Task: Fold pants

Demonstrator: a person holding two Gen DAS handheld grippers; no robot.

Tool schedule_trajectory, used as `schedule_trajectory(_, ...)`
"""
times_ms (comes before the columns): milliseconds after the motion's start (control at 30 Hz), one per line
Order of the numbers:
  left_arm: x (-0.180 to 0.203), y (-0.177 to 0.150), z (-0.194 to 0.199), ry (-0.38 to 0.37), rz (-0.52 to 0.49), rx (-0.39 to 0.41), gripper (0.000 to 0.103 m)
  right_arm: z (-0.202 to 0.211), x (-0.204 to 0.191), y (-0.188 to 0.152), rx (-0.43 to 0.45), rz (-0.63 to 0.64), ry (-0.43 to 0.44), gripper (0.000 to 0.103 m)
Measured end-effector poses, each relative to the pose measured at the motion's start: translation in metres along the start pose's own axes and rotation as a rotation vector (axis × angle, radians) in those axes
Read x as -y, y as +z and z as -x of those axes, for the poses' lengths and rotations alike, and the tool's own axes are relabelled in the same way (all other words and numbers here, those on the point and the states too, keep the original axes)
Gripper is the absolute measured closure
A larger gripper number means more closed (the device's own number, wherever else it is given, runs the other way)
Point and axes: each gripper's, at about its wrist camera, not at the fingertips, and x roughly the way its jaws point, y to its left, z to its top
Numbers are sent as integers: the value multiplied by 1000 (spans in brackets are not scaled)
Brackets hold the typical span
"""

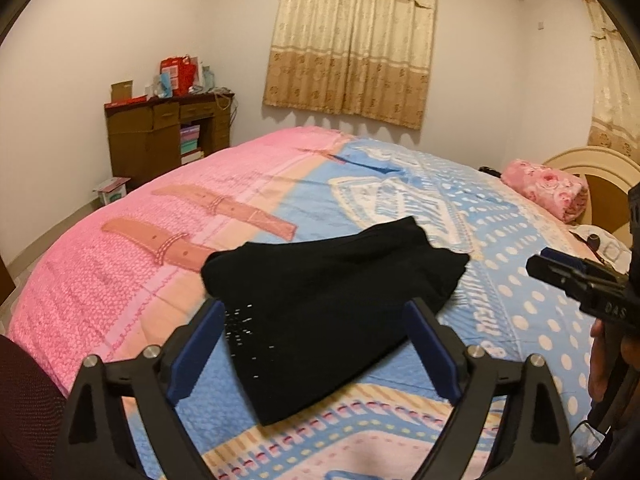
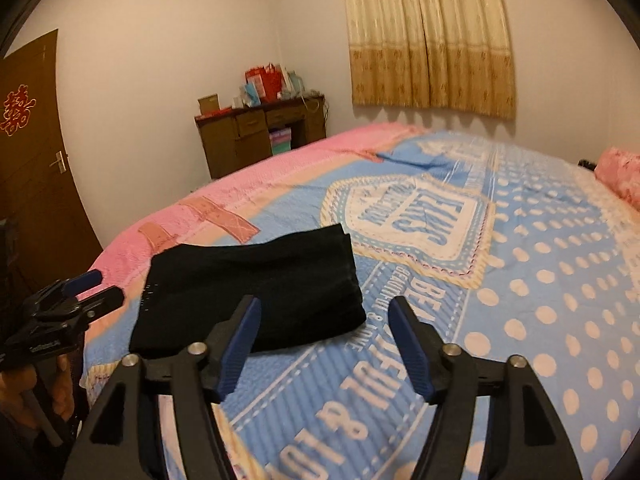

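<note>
- Our left gripper (image 1: 316, 344) and right gripper (image 2: 324, 334) hover above the bed (image 2: 520, 280), fingers apart and empty.
- The black pants (image 1: 328, 304) lie as a compact rectangle near the bed's near edge, seemingly already folded.
- A patterned pink-and-blue bedspread (image 1: 120, 264) covers the bed; a wooden desk (image 1: 160, 136) and curtains (image 1: 352, 48) stand far behind.

Pink pillow (image 2: 620, 178) cut off at right edge, desk clutter (image 1: 180, 76) too small to identify
</note>
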Motion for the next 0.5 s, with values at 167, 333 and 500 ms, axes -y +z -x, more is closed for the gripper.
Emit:
schedule_trajectory(167,6,0,4,-15,-4,3,10,17,-8,-2,18,16,4,34)
schedule_trajectory(333,7,0,5,-19,-3,7,10,24,-9,-5,21,18,-5,34)
schedule_trajectory(500,8,-1,5,-20,-4,5,10,28,-6,-9,18,18,-12,34)
